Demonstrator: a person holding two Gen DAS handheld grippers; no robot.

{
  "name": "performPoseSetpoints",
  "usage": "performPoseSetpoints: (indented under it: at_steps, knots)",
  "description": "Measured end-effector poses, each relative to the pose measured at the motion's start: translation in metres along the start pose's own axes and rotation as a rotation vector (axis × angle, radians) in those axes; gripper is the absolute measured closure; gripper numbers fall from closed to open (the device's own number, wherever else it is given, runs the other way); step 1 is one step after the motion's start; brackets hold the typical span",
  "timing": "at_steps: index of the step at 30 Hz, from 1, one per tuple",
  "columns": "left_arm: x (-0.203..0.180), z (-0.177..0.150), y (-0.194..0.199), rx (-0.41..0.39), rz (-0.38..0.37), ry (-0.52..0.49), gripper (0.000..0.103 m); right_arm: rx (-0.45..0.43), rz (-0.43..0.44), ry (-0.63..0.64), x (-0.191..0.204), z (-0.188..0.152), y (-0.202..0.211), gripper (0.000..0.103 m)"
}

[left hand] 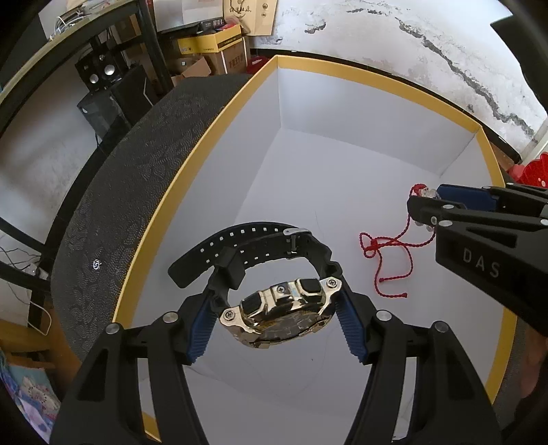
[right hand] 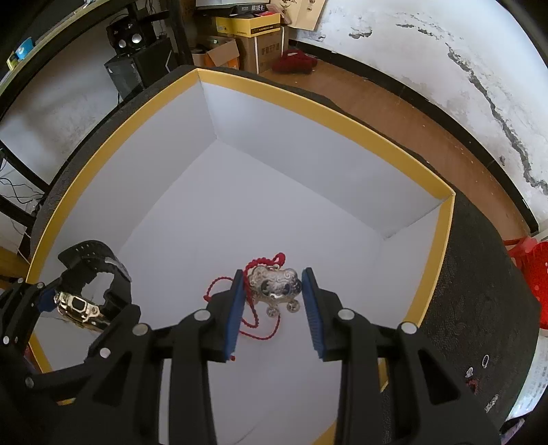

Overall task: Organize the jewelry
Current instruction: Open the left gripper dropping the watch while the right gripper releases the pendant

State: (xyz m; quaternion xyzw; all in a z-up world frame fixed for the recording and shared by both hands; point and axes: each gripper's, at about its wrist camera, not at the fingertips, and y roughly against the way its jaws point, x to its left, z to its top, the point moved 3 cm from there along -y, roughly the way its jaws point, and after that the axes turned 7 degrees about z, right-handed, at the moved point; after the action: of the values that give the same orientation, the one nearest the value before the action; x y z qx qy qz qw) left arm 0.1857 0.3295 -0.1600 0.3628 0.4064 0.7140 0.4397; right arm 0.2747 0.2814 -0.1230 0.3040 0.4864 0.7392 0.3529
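Note:
My left gripper (left hand: 274,304) is shut on a gold-cased watch (left hand: 281,316) with a black strap and holds it inside a white box with a yellow rim (left hand: 205,137). My right gripper (right hand: 274,294) is shut on a silver lock pendant (right hand: 274,284) on a red cord (right hand: 253,321) low over the box floor. In the left wrist view the right gripper (left hand: 424,208) comes in from the right, with the red cord (left hand: 383,253) trailing on the floor. In the right wrist view the left gripper (right hand: 73,309) with the watch (right hand: 77,308) is at the left.
The box (right hand: 441,246) sits on a dark patterned cloth (left hand: 113,212). Small jewelry pieces (right hand: 479,373) lie on the cloth at the right. Cardboard boxes (right hand: 250,30), speakers (left hand: 99,68) and a cracked white wall are behind. A red plastic stool (right hand: 527,267) is at the right.

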Motion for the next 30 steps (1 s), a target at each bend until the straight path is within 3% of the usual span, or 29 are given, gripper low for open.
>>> performPoseSetpoints:
  at_steps: [7, 9, 11, 21, 22, 24, 26, 30]
  knots:
    - [0.001, -0.001, 0.0, 0.008, 0.004, 0.004, 0.04, 0.004, 0.014, -0.004, -0.002, 0.001, 0.0, 0.069]
    - [0.001, 0.0, 0.003, -0.007, 0.013, 0.005, 0.04, -0.002, 0.014, -0.002, -0.002, 0.001, 0.002, 0.054]
    - [0.001, 0.002, 0.006, -0.023, 0.023, -0.001, 0.037, -0.014, 0.011, 0.001, -0.002, 0.002, 0.004, 0.048]
    - [0.001, 0.004, 0.012, -0.032, 0.02, -0.007, 0.037, -0.026, 0.018, 0.0, 0.0, 0.007, 0.014, 0.048]
    - [0.002, 0.004, 0.013, -0.033, 0.018, -0.007, 0.033, -0.025, 0.018, 0.001, 0.001, 0.007, 0.016, 0.048]
    - [0.004, 0.004, 0.016, -0.04, 0.022, -0.002, 0.022, -0.034, 0.01, 0.0, 0.0, 0.007, 0.02, 0.034]
    - [0.005, 0.005, 0.019, -0.048, 0.025, 0.008, 0.011, -0.059, 0.008, -0.006, 0.0, 0.006, 0.029, 0.029]
    - [0.005, 0.005, 0.032, -0.05, 0.017, 0.01, 0.008, -0.08, 0.006, -0.01, -0.002, 0.003, 0.047, 0.021]
